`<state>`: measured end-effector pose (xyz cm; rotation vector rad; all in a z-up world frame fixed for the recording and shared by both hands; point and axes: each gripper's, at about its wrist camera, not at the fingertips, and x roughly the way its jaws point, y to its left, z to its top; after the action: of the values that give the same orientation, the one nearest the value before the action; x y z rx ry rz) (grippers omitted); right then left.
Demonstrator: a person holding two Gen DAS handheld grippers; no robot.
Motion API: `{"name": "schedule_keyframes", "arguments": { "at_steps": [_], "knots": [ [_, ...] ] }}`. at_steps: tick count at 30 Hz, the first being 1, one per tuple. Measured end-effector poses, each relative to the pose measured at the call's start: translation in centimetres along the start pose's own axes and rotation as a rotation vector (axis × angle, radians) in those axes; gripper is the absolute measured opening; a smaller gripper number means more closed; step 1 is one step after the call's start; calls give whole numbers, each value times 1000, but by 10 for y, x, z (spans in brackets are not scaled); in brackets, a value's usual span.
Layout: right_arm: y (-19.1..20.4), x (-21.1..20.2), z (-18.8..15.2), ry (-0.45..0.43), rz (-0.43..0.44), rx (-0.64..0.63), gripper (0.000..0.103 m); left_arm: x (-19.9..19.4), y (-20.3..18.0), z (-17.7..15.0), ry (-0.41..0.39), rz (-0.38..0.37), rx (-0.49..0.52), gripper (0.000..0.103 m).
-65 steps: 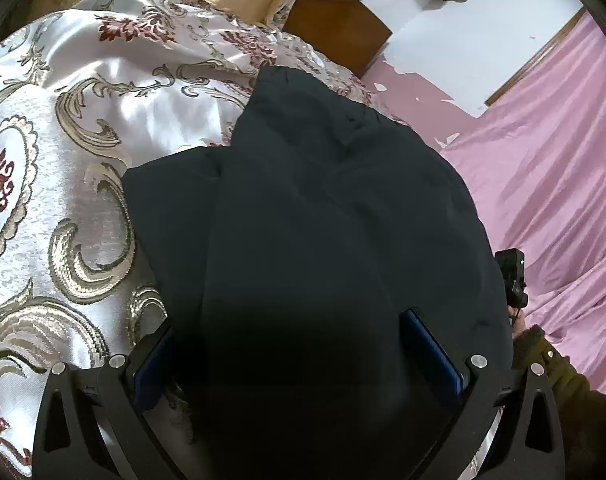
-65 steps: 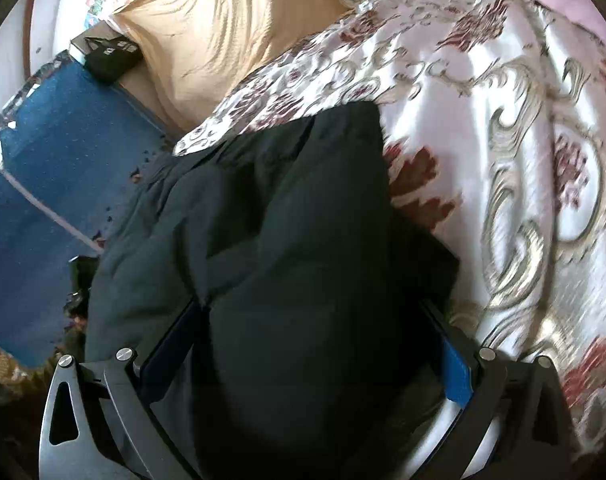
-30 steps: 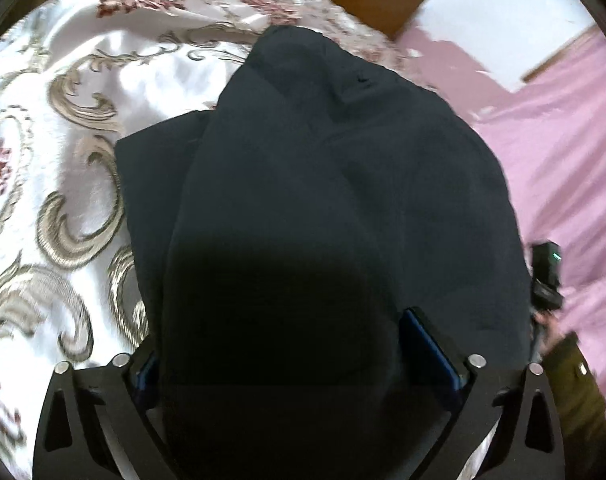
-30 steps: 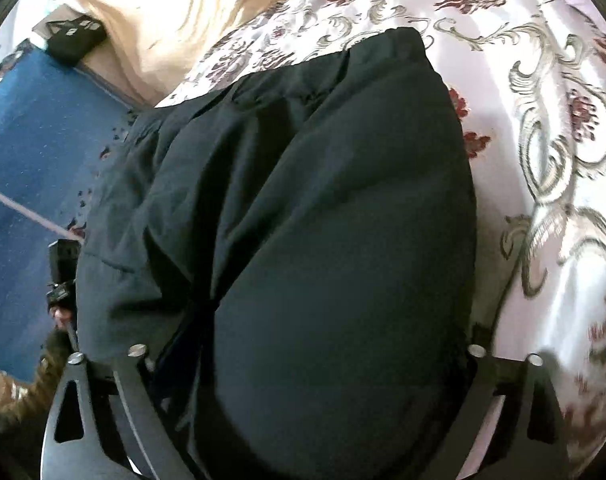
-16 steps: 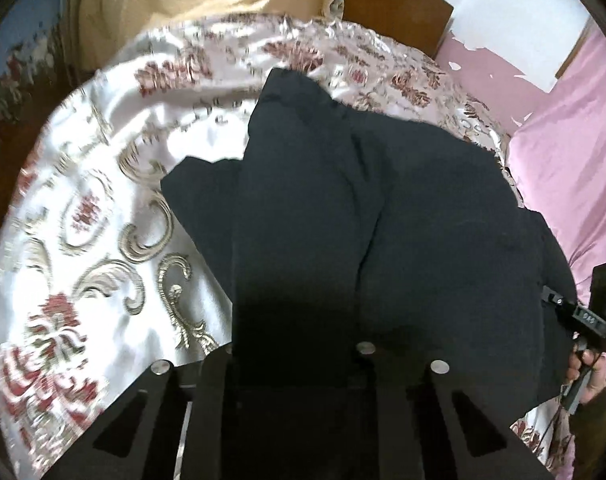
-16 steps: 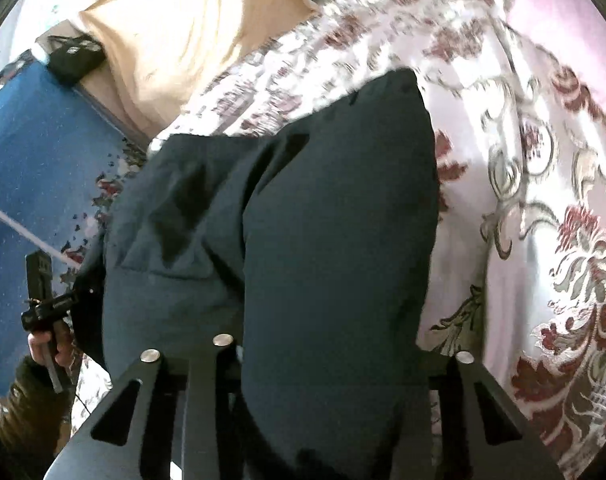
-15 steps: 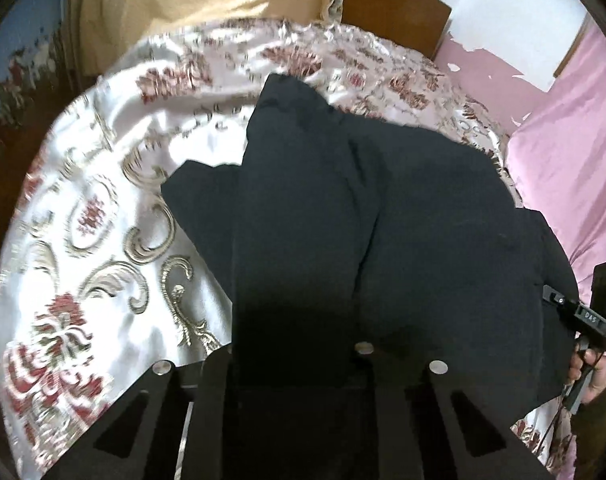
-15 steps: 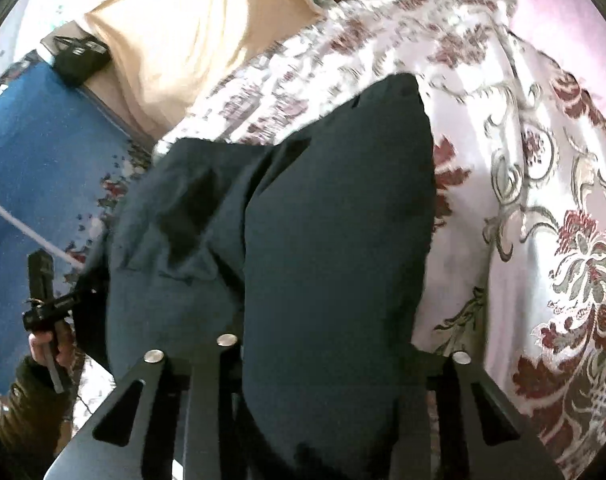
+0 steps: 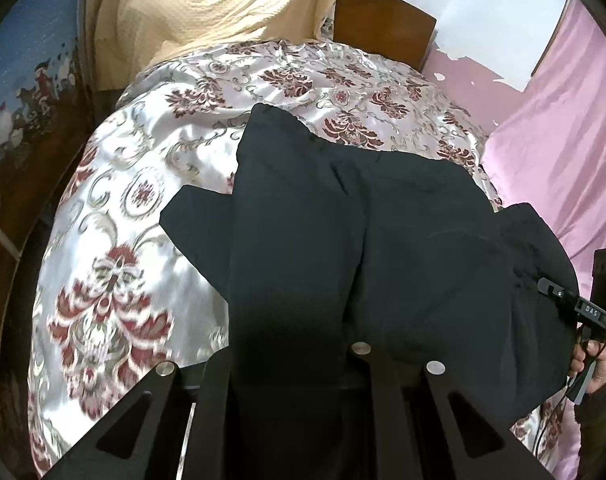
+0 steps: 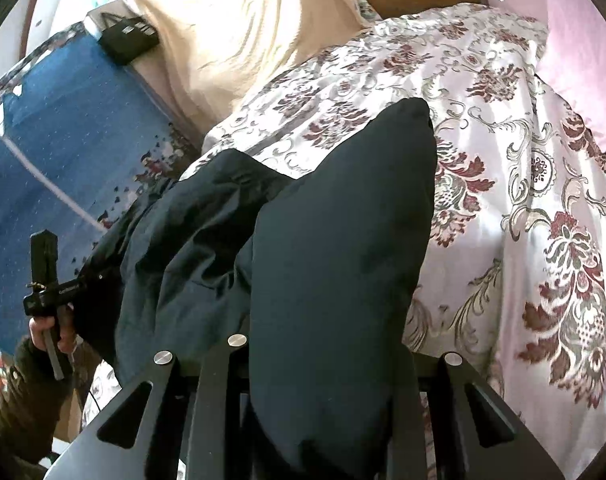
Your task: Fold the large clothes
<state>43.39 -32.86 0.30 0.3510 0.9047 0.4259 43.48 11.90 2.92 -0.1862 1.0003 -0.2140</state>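
A large black garment [image 9: 343, 240] lies partly folded on a floral satin bedspread [image 9: 143, 160]. My left gripper [image 9: 295, 364] is shut on its near edge, and the cloth runs up between the fingers and hides the tips. In the right wrist view the same black garment [image 10: 343, 260] drapes over my right gripper [image 10: 319, 360], which is shut on another part of its edge. Each gripper shows at the side of the other's view, the right gripper in the left wrist view [image 9: 599, 312] and the left gripper in the right wrist view [image 10: 47, 288].
A cream blanket [image 9: 207, 8] is heaped at the head of the bed by a wooden headboard [image 9: 383, 24]. Pink sheet [image 9: 563, 140] lies to the right. A black box [image 10: 127, 40] rests by the blue patterned surface [image 10: 63, 120].
Both grippers went from open over the garment to shut on its edge, then lifted and pulled back, so more of the bedspread shows around the black cloth.
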Motion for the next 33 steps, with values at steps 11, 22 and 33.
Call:
{"name": "schedule_keyframes", "arguments": {
  "at_steps": [11,22,33],
  "knots": [
    [28,-21,-36,6,-29,-71,23,-17,20,-53,-5,-5,-52,16],
    [15,-4,-59,30,-175,-25,37,9,33,-76,52,48,-84,27],
    [12,-1,-71,-8,-319,21,93,5,40,-84,29,157,-150,86]
  ]
}}
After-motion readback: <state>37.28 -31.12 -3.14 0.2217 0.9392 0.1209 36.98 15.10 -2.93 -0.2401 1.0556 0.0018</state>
